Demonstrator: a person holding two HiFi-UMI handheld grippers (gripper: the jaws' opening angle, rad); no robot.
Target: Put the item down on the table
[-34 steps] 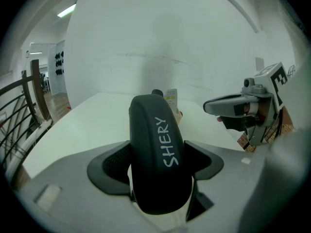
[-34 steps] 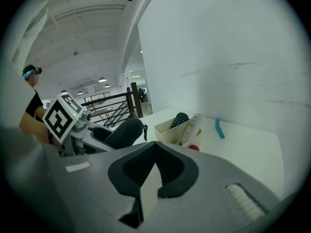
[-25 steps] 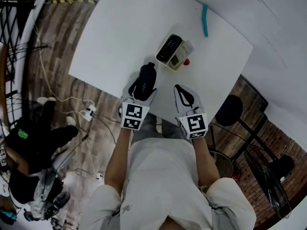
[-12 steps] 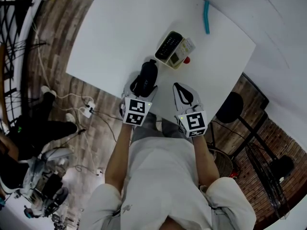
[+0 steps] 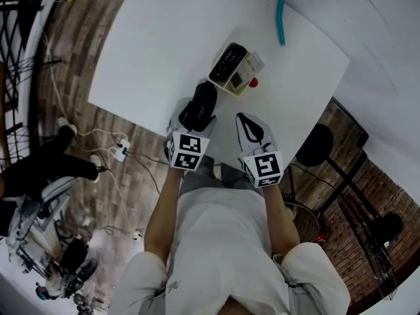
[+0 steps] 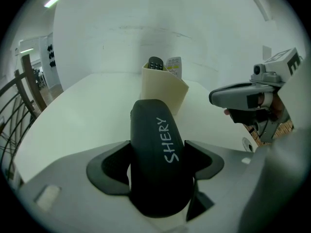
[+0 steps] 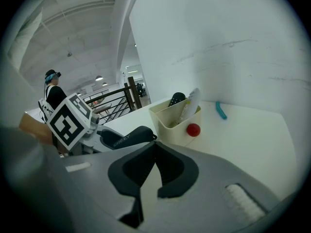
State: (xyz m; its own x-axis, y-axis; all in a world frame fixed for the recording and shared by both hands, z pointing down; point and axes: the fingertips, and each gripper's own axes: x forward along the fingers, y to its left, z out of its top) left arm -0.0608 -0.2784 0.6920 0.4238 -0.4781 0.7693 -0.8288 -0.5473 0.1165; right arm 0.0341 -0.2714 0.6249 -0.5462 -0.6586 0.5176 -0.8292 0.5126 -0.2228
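Note:
A black oblong case [image 5: 205, 94] with "SHERY" written on it in white sits between the jaws of my left gripper [image 5: 195, 115], which is shut on its sides. In the left gripper view the case [image 6: 156, 130] points toward the beige box [image 6: 163, 88]. It is low over the near edge of the white table [image 5: 164, 38]; I cannot tell whether it touches. My right gripper [image 5: 247, 121] hovers beside it to the right, its jaws together with nothing between them [image 7: 154, 152].
The beige box [image 5: 231, 69] holds a remote and a white packet. A red ball [image 5: 254, 83] lies beside it and a teal strip [image 5: 281, 21] lies farther back. Stools [image 5: 315, 148] stand right of the table, cables on the brick floor to the left.
My left gripper has sunk slightly toward the table with the case still in it. The right gripper has stayed put. A person on the floor at left has moved.

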